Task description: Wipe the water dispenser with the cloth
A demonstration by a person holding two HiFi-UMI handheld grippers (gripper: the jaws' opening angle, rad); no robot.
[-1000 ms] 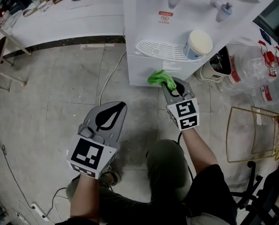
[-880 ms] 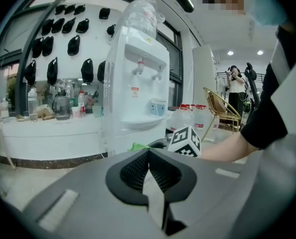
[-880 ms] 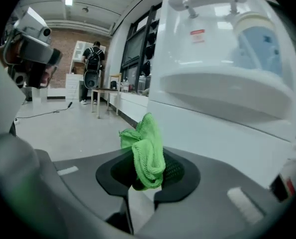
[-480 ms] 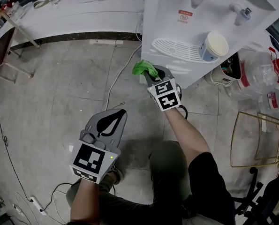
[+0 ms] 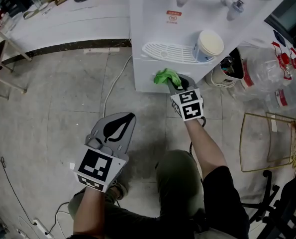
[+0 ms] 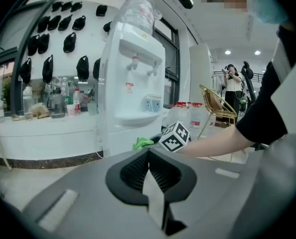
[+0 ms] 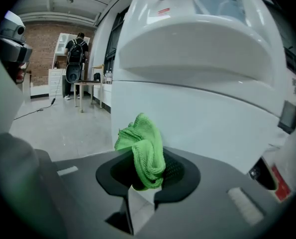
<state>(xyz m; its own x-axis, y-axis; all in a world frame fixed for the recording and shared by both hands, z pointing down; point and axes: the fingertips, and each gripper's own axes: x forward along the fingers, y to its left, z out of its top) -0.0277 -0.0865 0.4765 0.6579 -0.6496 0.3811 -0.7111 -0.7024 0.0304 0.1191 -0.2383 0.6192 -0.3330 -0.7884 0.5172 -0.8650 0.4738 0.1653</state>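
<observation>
- Water dispenser: white, stands on grey floor ahead of me. Drip tray on its front w/ a white cup sitting on it.
- left gripper: I've got it low over the floor, well apart from the dispenser. Jaws pressed together, nothing btwn them.
- right gripper: reached fwd to the dispenser's lower front, below the tray. Jaws pinching the cloth.
- cloth: green, bunched, sticks up out of the right jaws, right at the white lower panel. I can't tell if it's touching.
</observation>
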